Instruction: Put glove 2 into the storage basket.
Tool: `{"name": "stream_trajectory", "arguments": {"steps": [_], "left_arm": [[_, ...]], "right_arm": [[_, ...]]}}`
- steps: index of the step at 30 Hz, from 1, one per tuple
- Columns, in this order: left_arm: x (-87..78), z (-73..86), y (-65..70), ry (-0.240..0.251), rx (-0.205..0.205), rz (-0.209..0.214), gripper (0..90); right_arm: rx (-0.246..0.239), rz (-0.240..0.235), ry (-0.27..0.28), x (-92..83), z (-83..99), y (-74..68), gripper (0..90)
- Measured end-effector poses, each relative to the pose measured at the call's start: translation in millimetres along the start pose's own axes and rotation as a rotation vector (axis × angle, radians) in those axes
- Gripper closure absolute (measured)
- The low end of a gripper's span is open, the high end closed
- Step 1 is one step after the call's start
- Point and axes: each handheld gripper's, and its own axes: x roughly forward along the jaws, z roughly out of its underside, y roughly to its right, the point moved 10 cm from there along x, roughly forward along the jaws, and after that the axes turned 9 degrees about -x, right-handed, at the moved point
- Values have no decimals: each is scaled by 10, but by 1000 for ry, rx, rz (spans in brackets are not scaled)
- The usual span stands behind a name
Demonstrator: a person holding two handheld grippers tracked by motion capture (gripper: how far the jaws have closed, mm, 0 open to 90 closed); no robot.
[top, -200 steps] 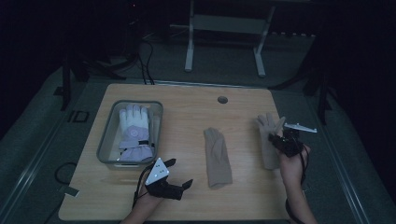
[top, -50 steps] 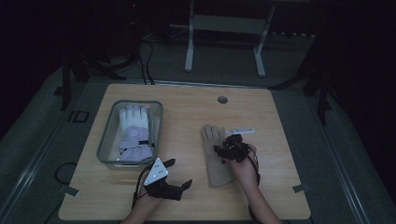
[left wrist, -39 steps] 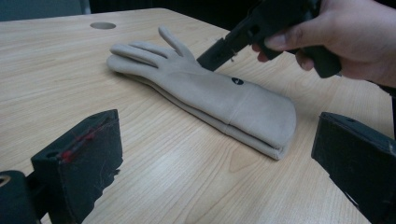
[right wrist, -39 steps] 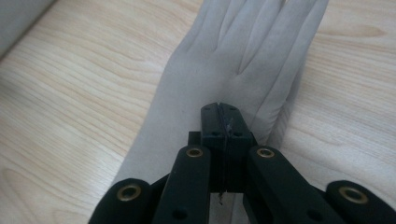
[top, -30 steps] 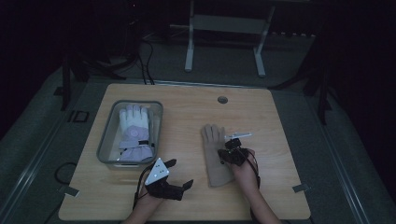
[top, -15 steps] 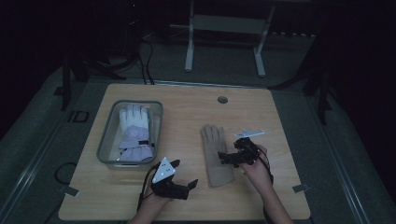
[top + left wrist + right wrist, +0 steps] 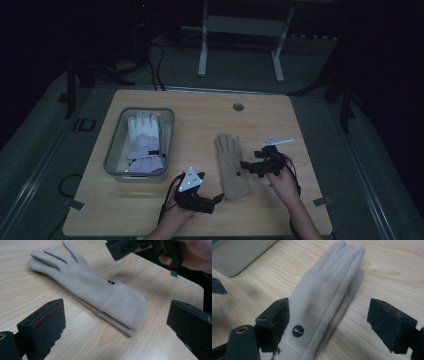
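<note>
The tan glove's (image 7: pixel 322 300) cuff runs off the bottom edge in the right gripper view; its small round logo (image 7: pixel 238 174) is unreadable from the high view.

High view dim, murky; both gripper views bright, nearest edges blurred.

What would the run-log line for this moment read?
left gripper: open, at cuff of beige gloves | right gripper: jaws just opened, nothing between | gloves: stacked flat on table | tray: holds white glove pair
</note>
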Motion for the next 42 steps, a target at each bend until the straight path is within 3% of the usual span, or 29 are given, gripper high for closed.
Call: {"name": "stream_trajectory", "arguments": {"steps": [2, 4, 5, 6, 8, 9, 11, 12, 17, 18, 21, 25, 30, 35, 41, 42], "left_arm": [[22, -1, 12, -9, -5, -1, 25], [91, 21, 13, -61, -21, -44, 31], [91, 21, 13, -61, -21, -44, 46], [151, 44, 20, -105, -12, -82, 47], [202, 56, 12, -139, -10, -128, 48], [233, 57, 24, -158, -28, -125, 62], [252, 57, 26, -170, -39, -128, 69], [312, 58, 40, -200, -82, -113, 71], [419, 47, 11, -232, -111, -129, 115], [467, 57, -17, -245, -121, -134, 116], [521, 75, -41, -265, -134, -136, 121], [576, 94, -54, -285, -138, -135, 149], [618, 148, -83, -310, -155, -135, 151], [627, 147, -73, -306, -152, -136, 156], [653, 149, -17, -307, -125, -132, 321], [671, 152, 21, -324, -112, -127, 342]], "right_arm": [[10, -2, -6, -5, -11, 0, 139], [-4, 14, 12, -23, -68, -21, 114], [-1, 14, 13, -18, -76, -24, 114], [8, 14, 14, -7, -89, -23, 133], [12, 10, 8, 24, -120, -14, 205], [11, 16, 2, 44, -138, 8, 310], [13, 16, 13, 91, -202, 60, 365], [28, 15, 8, 132, -232, 96, 423], [58, 6, -27, 317, -285, 188, 392], [69, 11, -59, 458, -274, 238, 387], [89, 4, -100, 611, -226, 273, 370], [118, -23, -133, 758, -160, 281, 355], [124, -35, -156, 804, -138, 262, 388], [134, -60, -143, 803, -131, 219, 531], [127, -53, -121, 789, -124, 205, 577], [117, -42, -118, 787, -126, 198, 577]]}}
